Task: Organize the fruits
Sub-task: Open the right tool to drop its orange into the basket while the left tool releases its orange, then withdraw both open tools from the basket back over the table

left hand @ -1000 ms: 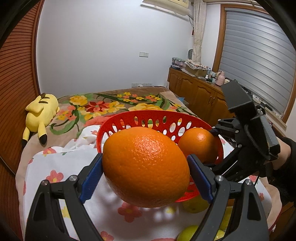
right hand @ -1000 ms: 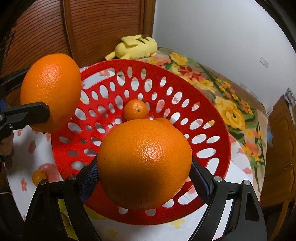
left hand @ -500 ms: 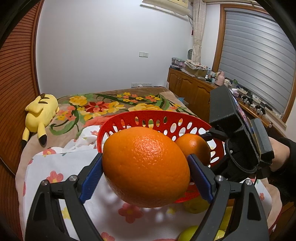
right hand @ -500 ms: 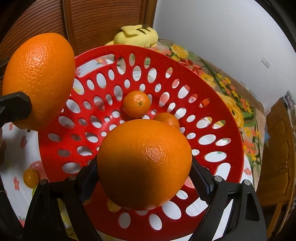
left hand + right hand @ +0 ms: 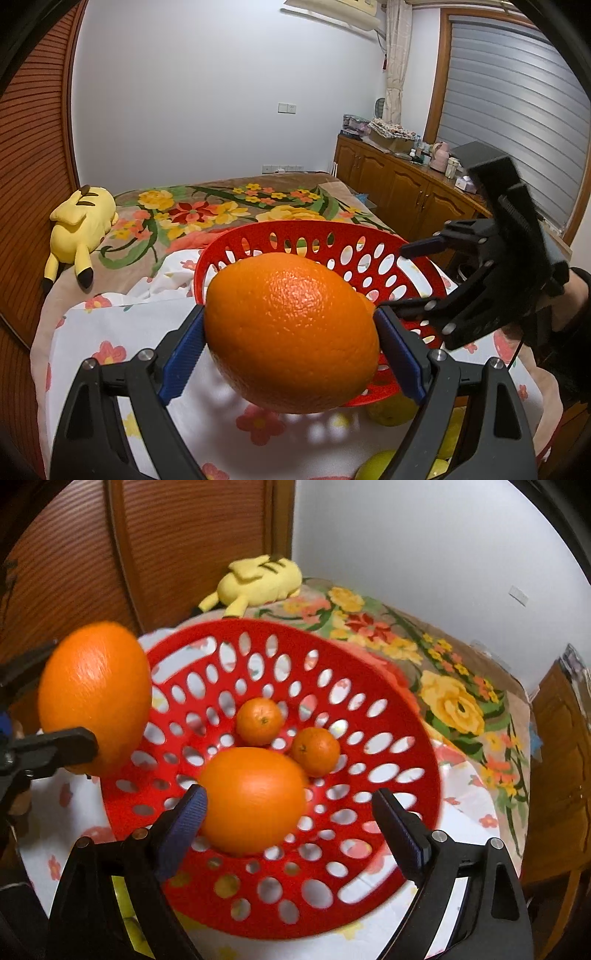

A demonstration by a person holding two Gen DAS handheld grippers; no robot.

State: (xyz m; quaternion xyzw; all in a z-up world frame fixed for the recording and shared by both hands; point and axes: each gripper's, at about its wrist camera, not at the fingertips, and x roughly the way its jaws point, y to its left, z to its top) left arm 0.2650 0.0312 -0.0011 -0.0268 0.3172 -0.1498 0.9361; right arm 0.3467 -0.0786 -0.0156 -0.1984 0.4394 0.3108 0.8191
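A: The right gripper (image 5: 288,823) is opening over the red basket (image 5: 388,686); its orange (image 5: 255,799) lies free inside, by two mandarins (image 5: 258,722).

B: And the left gripper (image 5: 291,349)?

A: Clamped on a big orange (image 5: 291,338), held just short of the rim.

B: I'd carry it over the middle and release low. Pebbled round skin rolls, and that slotted plastic is slick.

A: Yellow-green fruits (image 5: 391,411) wait on the floral cloth (image 5: 110,332).

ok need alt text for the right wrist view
A large orange lies in a red basket beside two small oranges, between the right tongs, whose jaws are opening. At left, the left tongs hold another large orange by the rim.
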